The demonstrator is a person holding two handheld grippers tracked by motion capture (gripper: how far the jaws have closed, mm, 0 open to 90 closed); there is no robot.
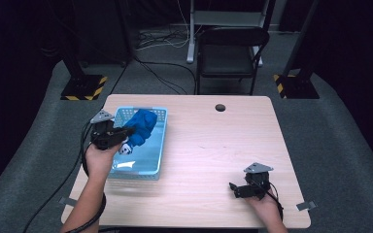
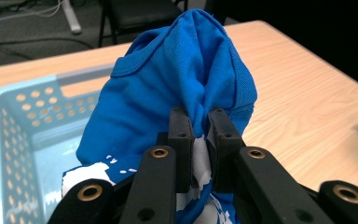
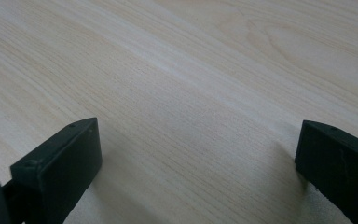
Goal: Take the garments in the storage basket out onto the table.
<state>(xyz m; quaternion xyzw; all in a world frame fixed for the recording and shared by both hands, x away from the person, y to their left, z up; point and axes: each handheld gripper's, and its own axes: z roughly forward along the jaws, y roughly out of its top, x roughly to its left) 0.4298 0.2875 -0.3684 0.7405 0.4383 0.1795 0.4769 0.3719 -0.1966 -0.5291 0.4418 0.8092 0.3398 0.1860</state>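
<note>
Dark floor, a folding chair and loose cables lie beyond the far edge of a pale wooden table, where a light-blue perforated basket sits at the left. Over the basket's far half, the left gripper has its jaws pinched nearly together on a bunched fold of a blue T-shirt with white print. In the left gripper view the cloth rises up and away from the jaws as a tall hump, its lower part hanging toward the basket floor. So the shirt's bulk lies ahead of and above the grip, over the basket. The right gripper rests low over bare table at the near right, jaws spread wide and empty, well apart from the shirt. The left hand is plainly nearer; any spreading would need the right to cross leftward.
</note>
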